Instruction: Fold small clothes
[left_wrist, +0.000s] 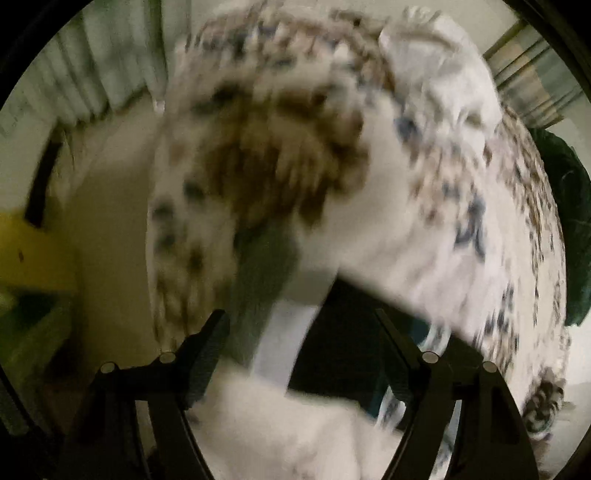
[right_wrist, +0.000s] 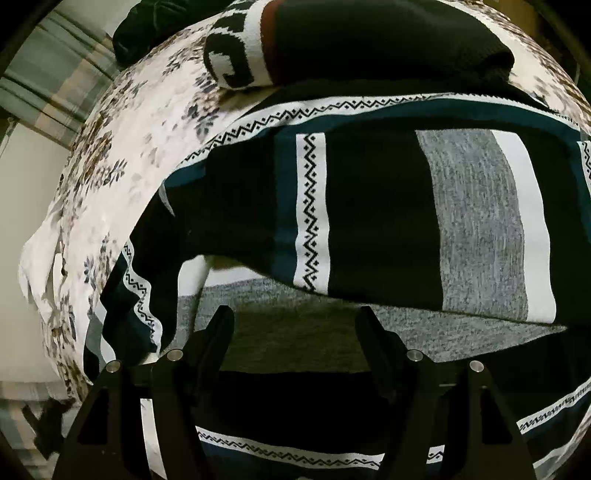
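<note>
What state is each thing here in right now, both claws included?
Striped sweater: partly folded, one layer doubled over another.
Black knit garment: folded, lying beyond the sweater.
Floral sheet: spread flat under the clothes.
Left claw: open, holding nothing.
Right claw: open, over the sweater.

left view motion-blurred, striped sweater (right_wrist: 369, 221) cut off below, floral bedspread (left_wrist: 280, 155) smeared

- A knitted sweater (right_wrist: 369, 221) with black, grey, white and teal bands and zigzag trim lies spread on the bed, one part doubled over the rest, seemingly a sleeve.
- A second folded garment (right_wrist: 332, 40), black with white lettering and a dark red band, rests on the bed behind the sweater, touching its far edge.
</note>
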